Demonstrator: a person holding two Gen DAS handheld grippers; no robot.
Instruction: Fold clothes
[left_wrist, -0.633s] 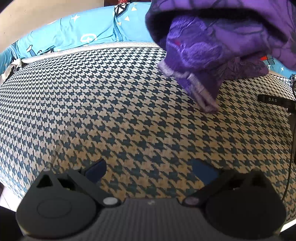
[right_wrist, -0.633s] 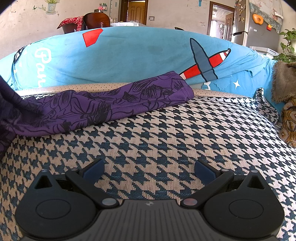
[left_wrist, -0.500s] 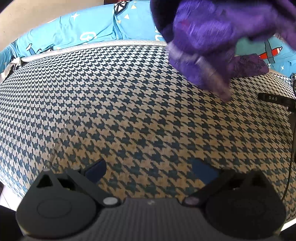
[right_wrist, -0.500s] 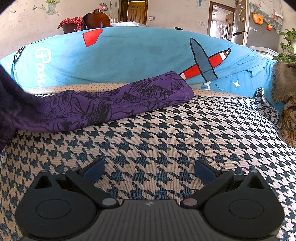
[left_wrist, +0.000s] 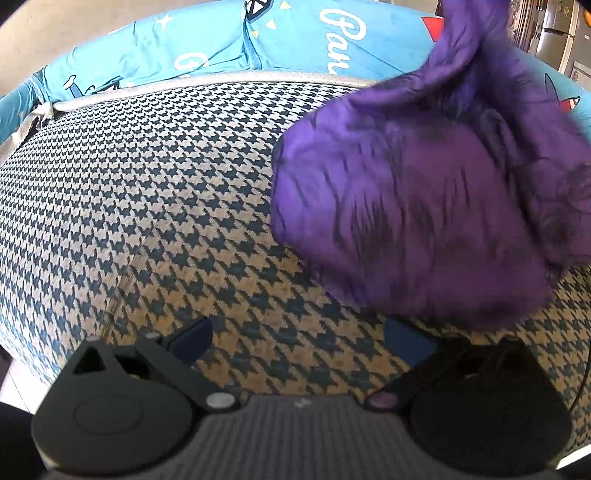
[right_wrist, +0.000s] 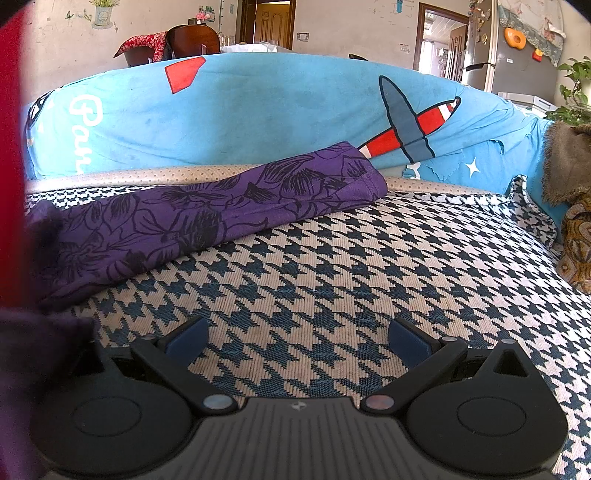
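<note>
A purple garment with a black flower print (left_wrist: 424, 206) hangs blurred in the air at the right of the left wrist view, above the houndstooth sofa seat (left_wrist: 147, 192). Its long leg (right_wrist: 207, 218) lies along the back of the seat in the right wrist view. My left gripper (left_wrist: 299, 343) is open and empty, low over the seat, with the cloth just above its right finger. My right gripper (right_wrist: 297, 341) is open and empty over the seat (right_wrist: 369, 266). A dark purple fold (right_wrist: 33, 350) and a red blurred shape (right_wrist: 11, 155) fill the left edge there.
A blue sofa cover with a plane print (right_wrist: 280, 114) drapes the backrest. A brown fur cushion (right_wrist: 569, 166) and a patterned cushion (right_wrist: 576, 247) sit at the right end. The seat's front edge drops off at the left (left_wrist: 22, 350).
The bunched purple cloth has swung down and towards my left gripper and is blurred with motion. A red shape has come in at the left of the right wrist view. Both grippers have stayed put.
</note>
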